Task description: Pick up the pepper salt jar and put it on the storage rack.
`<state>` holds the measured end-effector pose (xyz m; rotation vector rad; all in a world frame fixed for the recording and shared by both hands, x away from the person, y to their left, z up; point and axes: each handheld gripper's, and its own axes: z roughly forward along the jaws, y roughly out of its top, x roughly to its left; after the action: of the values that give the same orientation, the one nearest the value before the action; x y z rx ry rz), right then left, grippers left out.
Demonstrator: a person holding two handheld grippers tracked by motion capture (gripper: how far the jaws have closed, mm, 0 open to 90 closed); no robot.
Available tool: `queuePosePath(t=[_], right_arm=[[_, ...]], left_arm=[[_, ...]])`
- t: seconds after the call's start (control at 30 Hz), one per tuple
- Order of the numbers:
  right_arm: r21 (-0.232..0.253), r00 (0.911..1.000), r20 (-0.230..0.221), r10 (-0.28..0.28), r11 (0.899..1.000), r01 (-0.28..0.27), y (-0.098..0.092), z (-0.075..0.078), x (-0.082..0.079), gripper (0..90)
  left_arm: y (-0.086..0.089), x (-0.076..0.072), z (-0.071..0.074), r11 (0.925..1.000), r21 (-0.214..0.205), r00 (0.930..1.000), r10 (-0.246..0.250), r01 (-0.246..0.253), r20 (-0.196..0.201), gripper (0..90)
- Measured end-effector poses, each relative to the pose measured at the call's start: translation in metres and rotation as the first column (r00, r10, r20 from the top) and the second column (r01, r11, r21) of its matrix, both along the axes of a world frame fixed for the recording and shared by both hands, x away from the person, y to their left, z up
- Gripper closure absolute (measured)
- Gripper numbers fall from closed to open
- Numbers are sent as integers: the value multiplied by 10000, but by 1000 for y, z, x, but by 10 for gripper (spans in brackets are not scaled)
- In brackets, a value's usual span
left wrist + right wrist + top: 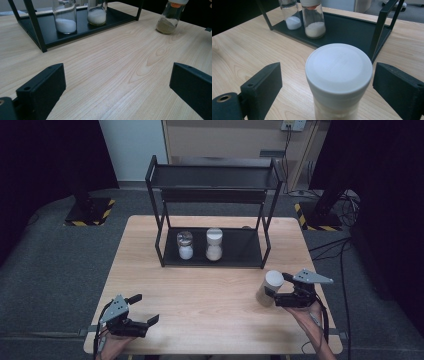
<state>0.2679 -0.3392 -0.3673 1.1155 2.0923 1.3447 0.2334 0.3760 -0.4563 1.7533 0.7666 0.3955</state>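
High view: two jars (pixel 199 245) already on rack (pixel 252 257), frame centre. Third jar (pixel 269 288) lower right sits between right gripper (pixel 276 291) jaws, ungripped. Left gripper (pixel 144 309) spread, empty.

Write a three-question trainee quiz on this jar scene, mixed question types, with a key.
1. True or false: the right gripper has its pads pressed on the white-capped jar.
2. How many jars stand on the rack's lower shelf? A) one B) two C) three
3. Fill in: the left gripper has its jaws ____, with nothing between them.

Key: 1. False: the jar stands between the jaws, with gaps on both sides. 2. B. 3. open.
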Motion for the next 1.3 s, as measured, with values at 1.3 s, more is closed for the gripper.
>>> queuePosePath(t=[1.3], right_arm=[[-445,10000,39,-91,9990,92,30,10,14,331]], left_arm=[[0,0,1,10000,42,10000,0,0,13,0]])
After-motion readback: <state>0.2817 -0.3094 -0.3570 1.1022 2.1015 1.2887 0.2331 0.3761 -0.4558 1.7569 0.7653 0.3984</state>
